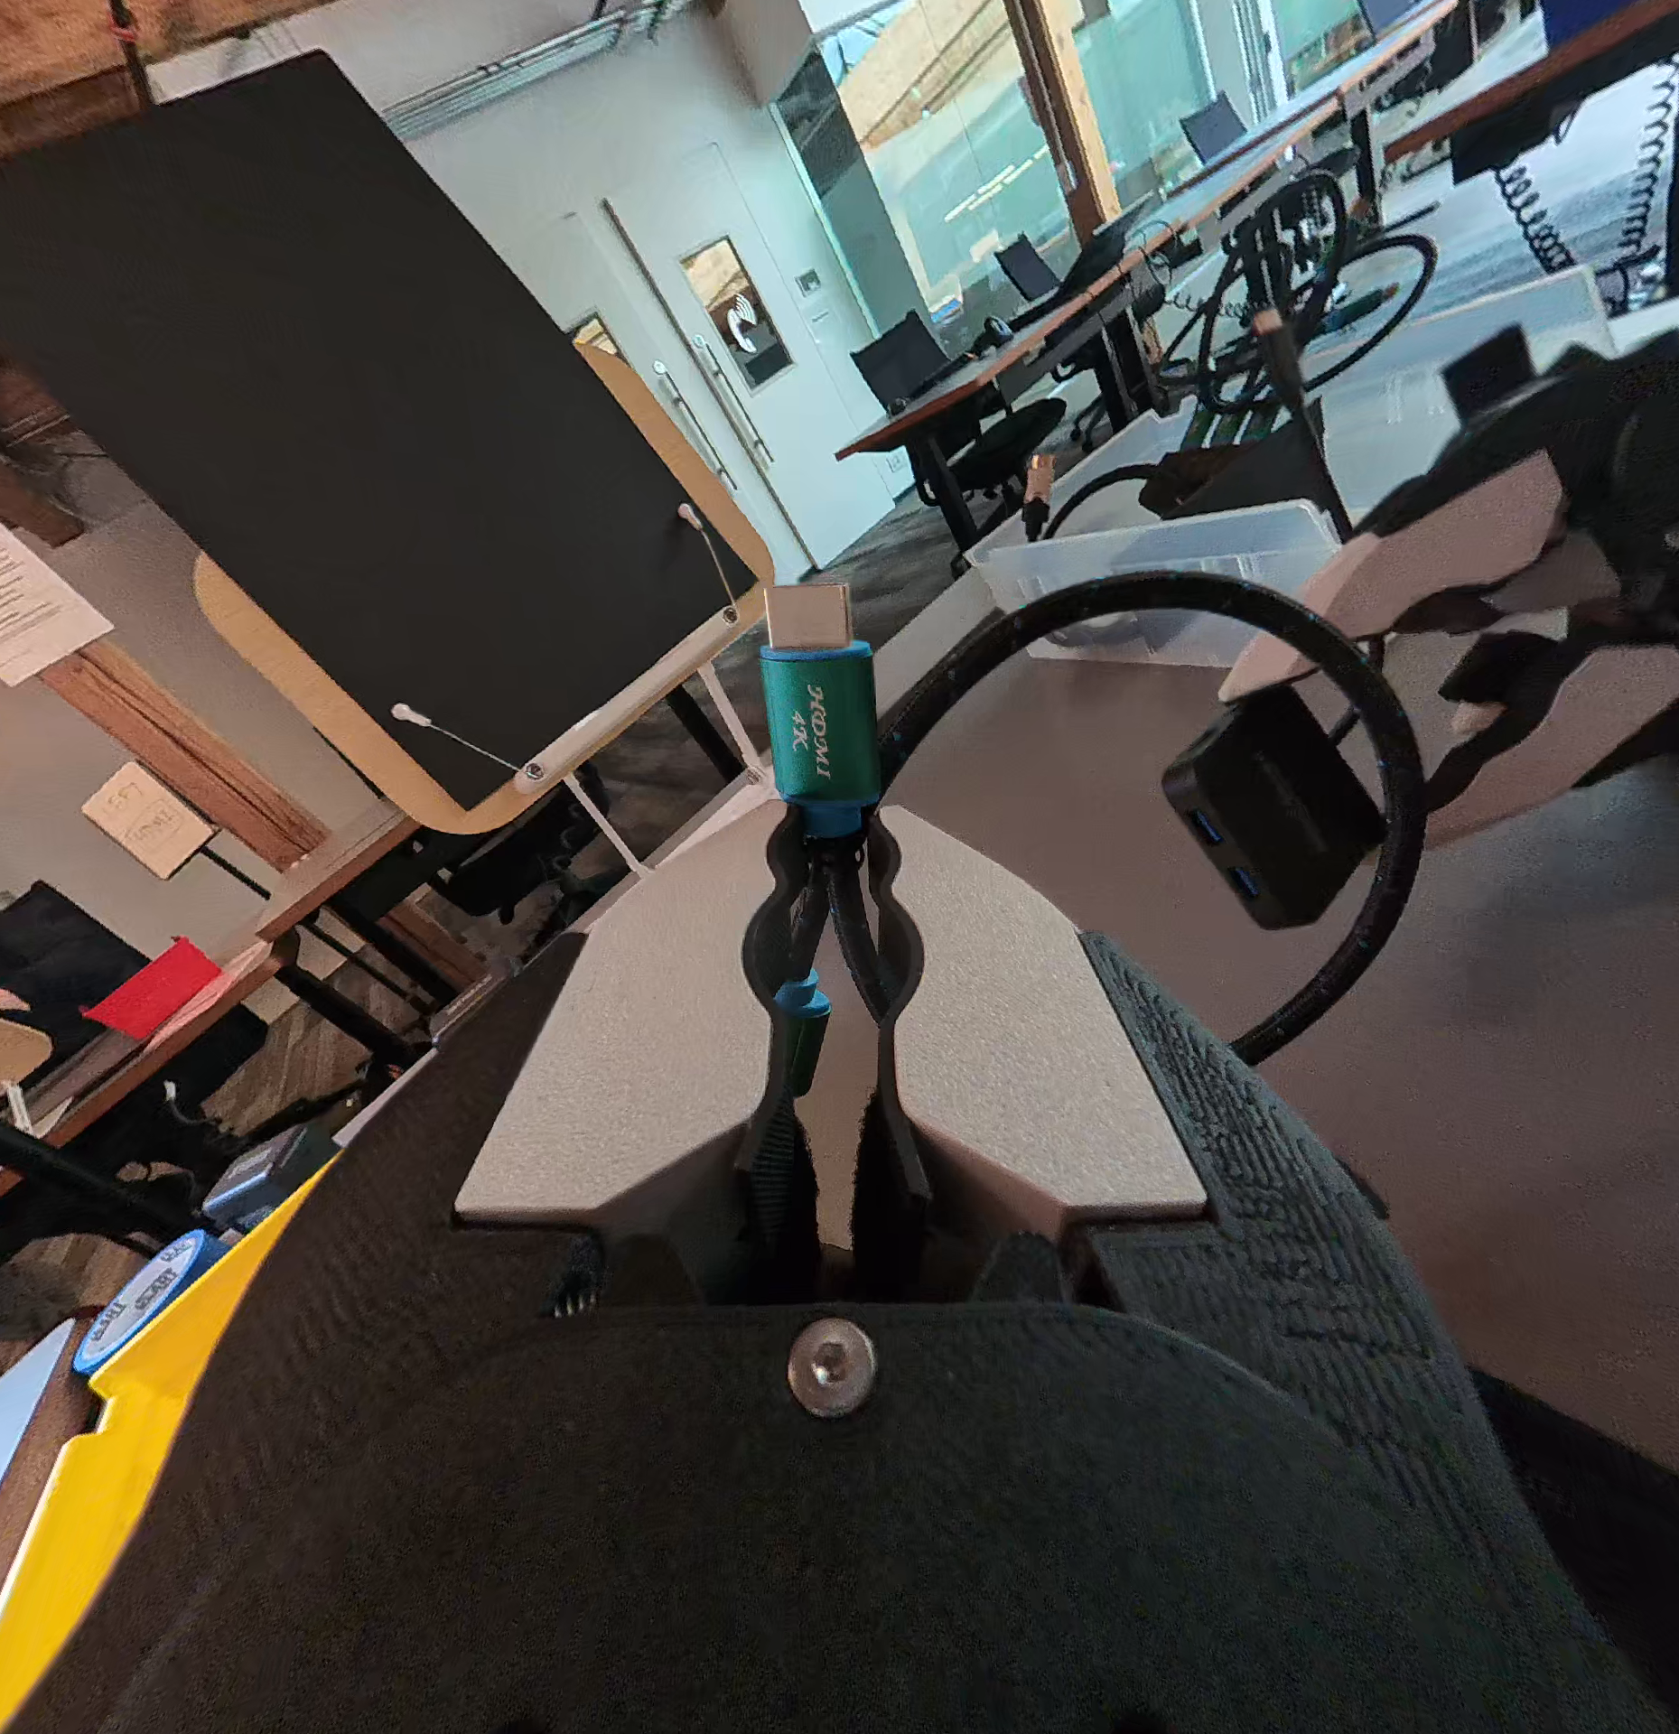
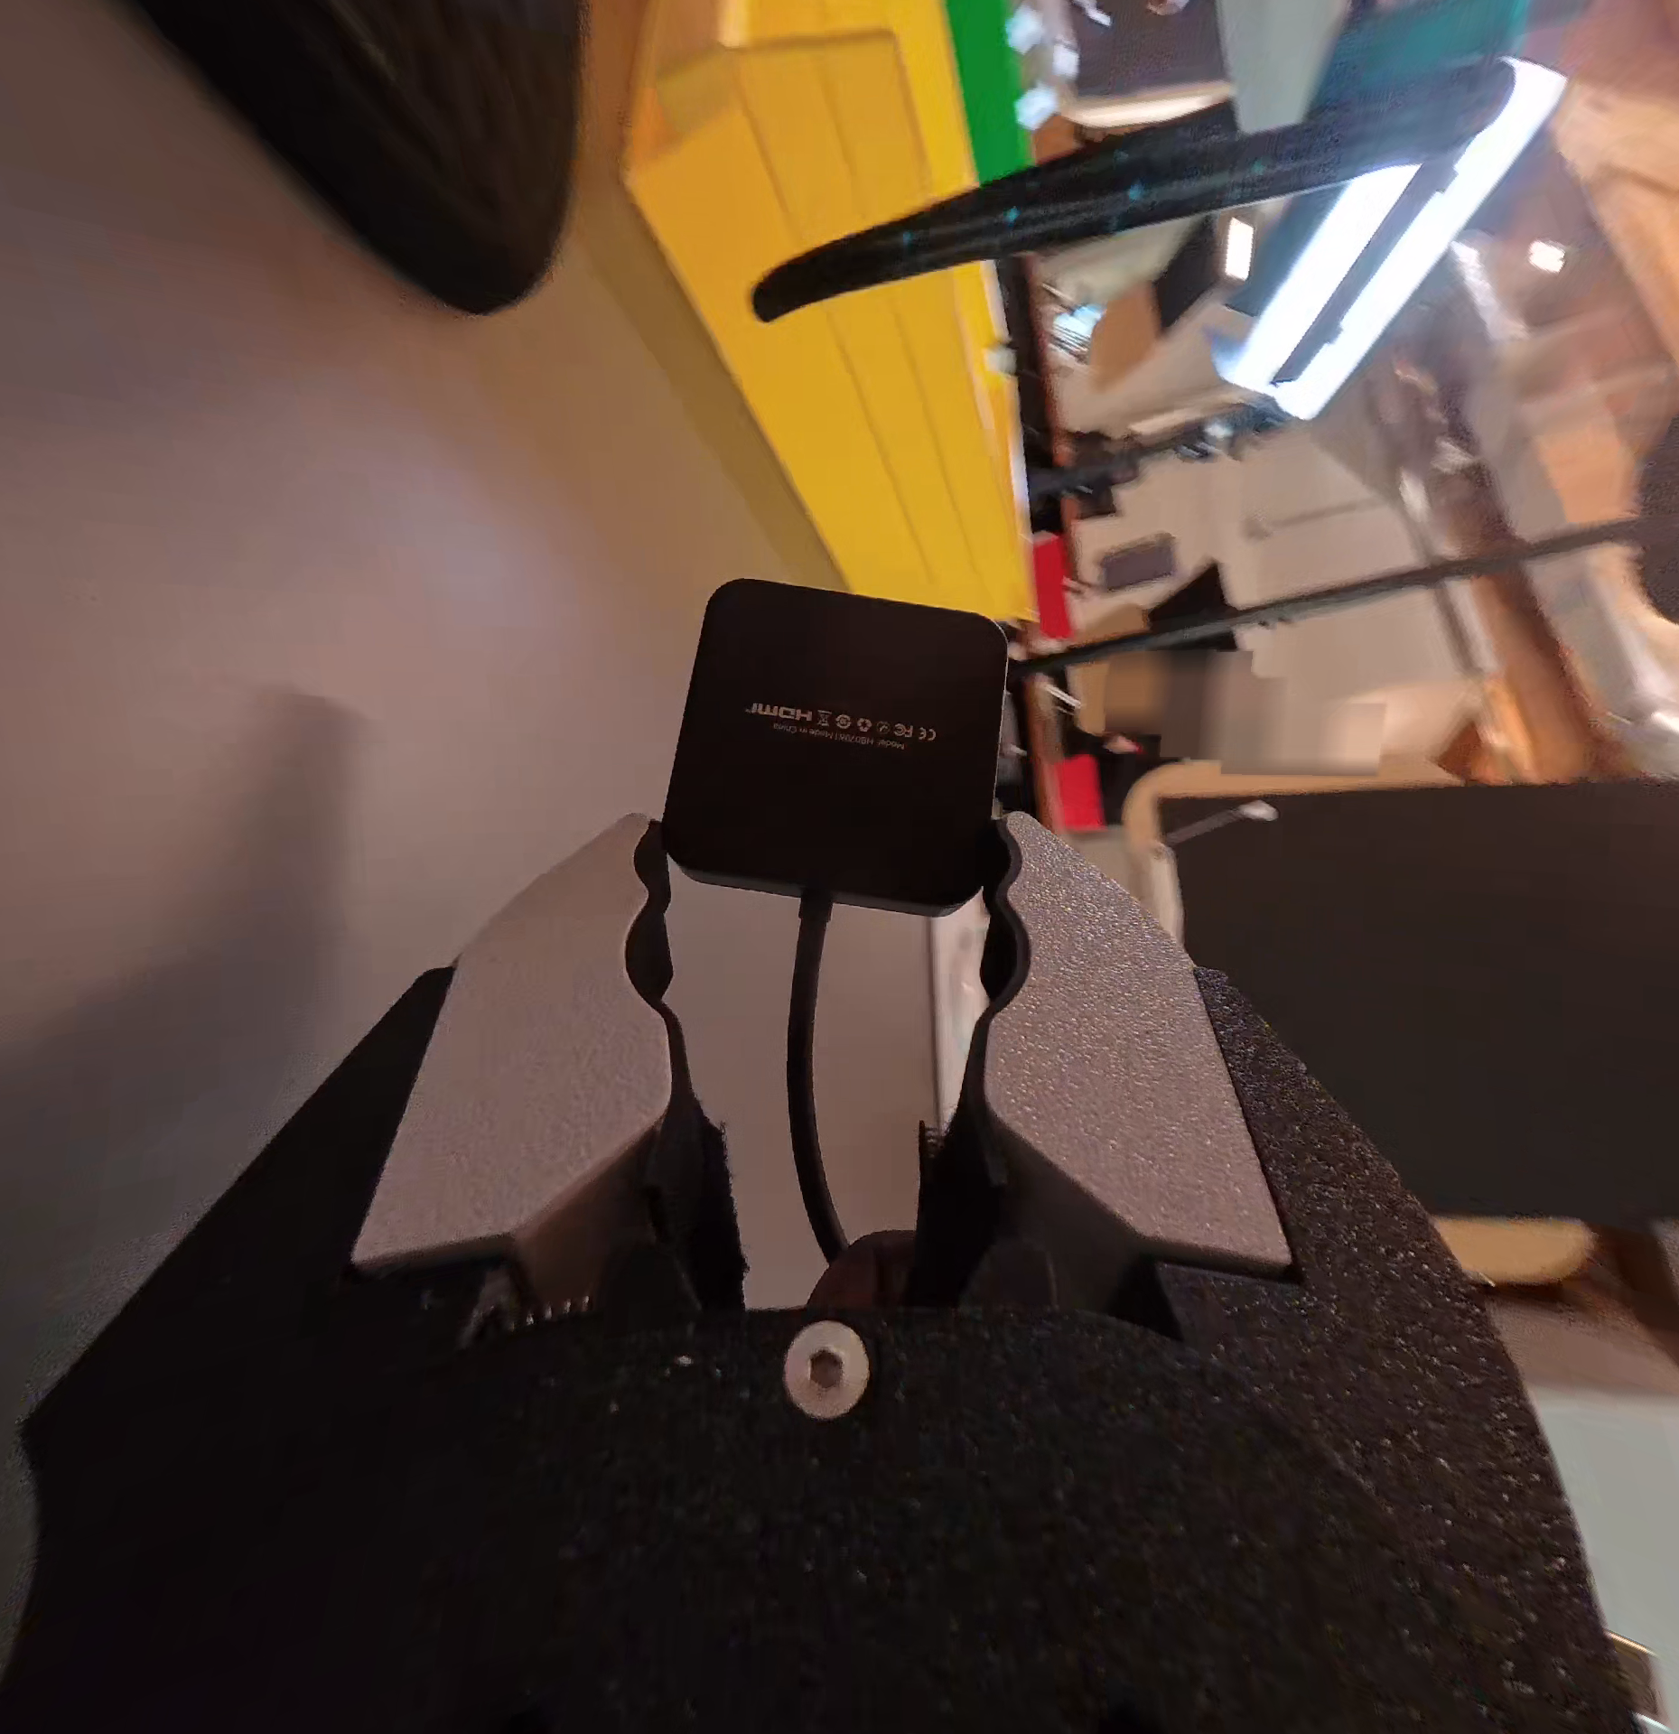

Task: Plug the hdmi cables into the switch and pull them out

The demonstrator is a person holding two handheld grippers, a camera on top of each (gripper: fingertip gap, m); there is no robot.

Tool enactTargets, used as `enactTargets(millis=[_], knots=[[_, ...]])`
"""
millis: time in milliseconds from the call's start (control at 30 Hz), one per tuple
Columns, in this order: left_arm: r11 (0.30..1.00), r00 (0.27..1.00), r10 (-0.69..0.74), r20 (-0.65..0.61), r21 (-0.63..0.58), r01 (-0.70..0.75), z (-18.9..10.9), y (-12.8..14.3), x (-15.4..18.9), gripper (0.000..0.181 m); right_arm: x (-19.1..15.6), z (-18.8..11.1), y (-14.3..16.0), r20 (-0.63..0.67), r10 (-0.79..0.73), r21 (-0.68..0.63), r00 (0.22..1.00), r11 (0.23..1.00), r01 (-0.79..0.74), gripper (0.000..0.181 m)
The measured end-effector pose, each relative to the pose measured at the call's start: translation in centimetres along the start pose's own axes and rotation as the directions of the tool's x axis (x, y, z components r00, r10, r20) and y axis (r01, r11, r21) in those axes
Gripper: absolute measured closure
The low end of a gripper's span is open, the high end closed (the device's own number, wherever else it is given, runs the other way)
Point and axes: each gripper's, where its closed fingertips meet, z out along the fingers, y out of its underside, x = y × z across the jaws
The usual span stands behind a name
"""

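Two grippers work together: the left gripper [image 1: 831,826] clamps a teal HDMI plug [image 1: 819,722], metal tip free for insertion, while the right gripper [image 2: 821,849] grips the black switch [image 2: 835,746] midair, ports exposed.

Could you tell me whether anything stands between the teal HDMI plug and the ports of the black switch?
Nothing solid visible does. The teal HDMI plug, in the left tool, points away from the switch, held by the right tool. Only the cable's own black loop arcs in front of the switch.
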Motion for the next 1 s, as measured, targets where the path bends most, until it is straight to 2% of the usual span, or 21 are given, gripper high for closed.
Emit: enactTargets(millis=[67,100,133,200,300,333,533,700,800,900,1000], knots=[[1.0,1.0,0.002,-0.02,-0.006,-0.002,-0.1,0.1,0.4,0.168,-2.5,-0.6,0.0,0.235,0.068,0.038,0.97,0.996,-0.079,0.116],[1.0,1.0,0.003,-0.029,-0.007,-0.003,-0.1,0.2,0.5,0.168,-3.8,-1.1,0.1,0.364,0.12,0.032,0.924,0.989,-0.141,0.116],[1.0,0.999,0.005,-0.035,-0.006,-0.006,-0.2,0.2,0.7,0.168,-4.4,-1.5,0.1,0.425,0.134,0.031,0.895,0.986,-0.162,0.116],[1.0,0.999,0.016,-0.048,-0.009,-0.016,-0.4,0.1,1.0,0.168,-3.6,-1.8,-0.4,0.402,0.05,0.118,0.914,0.987,-0.105,0.116],[0.998,0.993,0.028,-0.116,-0.048,-0.034,-0.4,0.6,2.1,0.168,-1.3,-2.5,-2.3,0.296,-0.006,0.269,0.955,0.96,-0.078,0.116],[0.996,0.988,0.037,-0.148,-0.069,-0.048,-0.4,0.9,2.6,0.168,-1.3,-2.7,-2.7,0.317,-0.013,0.29,0.948,0.953,-0.083,0.116],[0.96,0.944,0.17,-0.281,-0.169,-0.224,-0.5,2.5,4.6,0.168,-3.4,-3.1,-2.3,0.427,-0.214,0.314,0.879,0.946,0.077,0.115],[0.877,0.858,0.307,-0.413,-0.228,-0.424,-0.1,4.1,5.7,0.169,-3.0,-3.9,-2.1,0.5,-0.232,0.313,0.834,0.947,0.076,0.116],[0.86,0.811,0.328,-0.486,-0.202,-0.469,0.3,3.8,6.2,0.169,-3.6,-4.5,-1.7,0.6,-0.199,0.289,0.775,0.957,0.022,0.116],[0.835,0.769,0.356,-0.532,-0.188,-0.517,0.9,3.8,6.4,0.169,-5.1,-5.0,-0.9,0.703,-0.187,0.264,0.686,0.965,-0.007,0.116],[0.843,0.752,0.333,-0.569,-0.177,-0.507,1.3,3.9,6.8,0.169,-6.9,-5.4,0.1,0.788,-0.203,0.241,0.581,0.97,0.012,0.116]])
